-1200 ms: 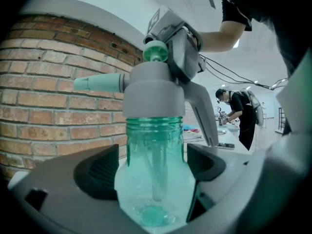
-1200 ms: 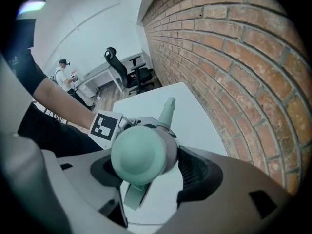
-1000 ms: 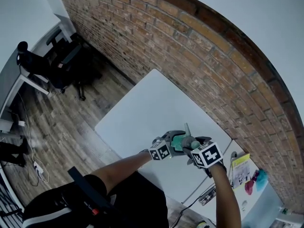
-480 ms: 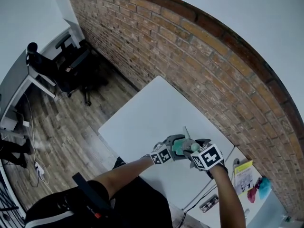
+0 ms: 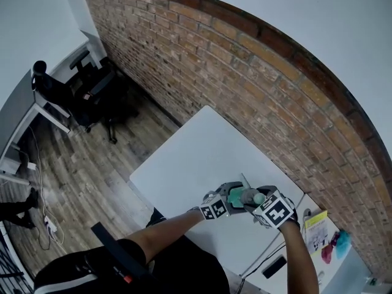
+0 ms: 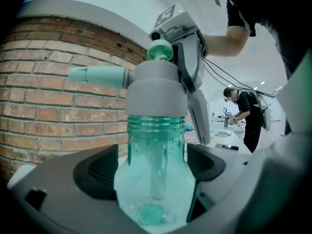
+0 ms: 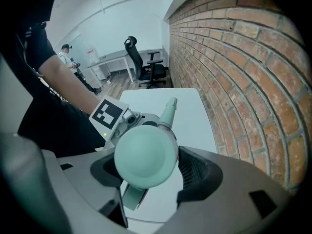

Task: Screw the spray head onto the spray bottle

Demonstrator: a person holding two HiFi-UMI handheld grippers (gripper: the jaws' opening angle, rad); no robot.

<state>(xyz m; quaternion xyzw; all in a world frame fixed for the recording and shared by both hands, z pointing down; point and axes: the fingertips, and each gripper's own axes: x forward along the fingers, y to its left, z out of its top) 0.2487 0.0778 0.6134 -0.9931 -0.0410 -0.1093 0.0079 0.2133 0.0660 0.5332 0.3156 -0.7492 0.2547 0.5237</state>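
White table (image 5: 196, 152) by brick wall (image 5: 245, 72); left fingers (image 6: 97, 172) clamp spray bottle (image 6: 156, 165), right fingers (image 7: 200, 172) spray head (image 7: 145, 154).

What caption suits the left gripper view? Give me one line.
Left gripper clamps the green bottle; right gripper holds the spray head on its neck.

A white table (image 5: 196, 158) stands with its far edge against a brick wall (image 5: 257, 66). Left of the table, across the wooden floor (image 5: 86, 164), black office chairs (image 5: 98, 94) sit by a white desk (image 7: 114, 56). Right of the table lie a yellow booklet (image 5: 313, 224) and a black device (image 5: 275, 266).
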